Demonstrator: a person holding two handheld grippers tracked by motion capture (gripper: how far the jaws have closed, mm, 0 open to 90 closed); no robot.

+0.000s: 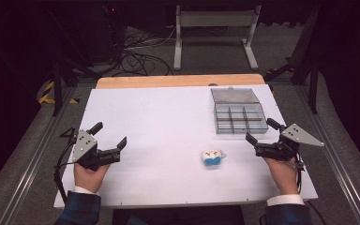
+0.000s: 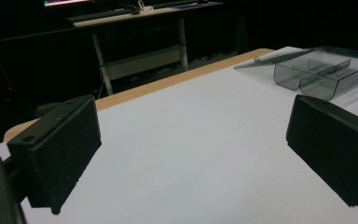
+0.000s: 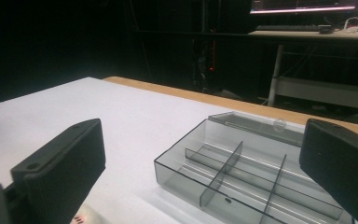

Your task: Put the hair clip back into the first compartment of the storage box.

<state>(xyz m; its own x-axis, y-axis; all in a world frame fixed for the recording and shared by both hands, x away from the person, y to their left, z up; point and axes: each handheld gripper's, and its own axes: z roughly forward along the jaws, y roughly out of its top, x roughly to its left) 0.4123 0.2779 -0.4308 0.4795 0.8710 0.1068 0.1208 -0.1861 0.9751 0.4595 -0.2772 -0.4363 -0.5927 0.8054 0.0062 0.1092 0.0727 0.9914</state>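
The small white-and-blue plush toy (image 1: 213, 158) lay on the white table (image 1: 159, 122), just left of the right claw (image 1: 259, 132) and far nearer it than the left claw (image 1: 109, 135); both claws were spread, empty.

Your sleeves are cut off by the bottom edge of the high view. The face on the small white and blue toy (image 1: 213, 158) is too small to make out. In the right gripper view, the clear box (image 3: 256, 172) runs off the bottom edge, partly behind one jaw.
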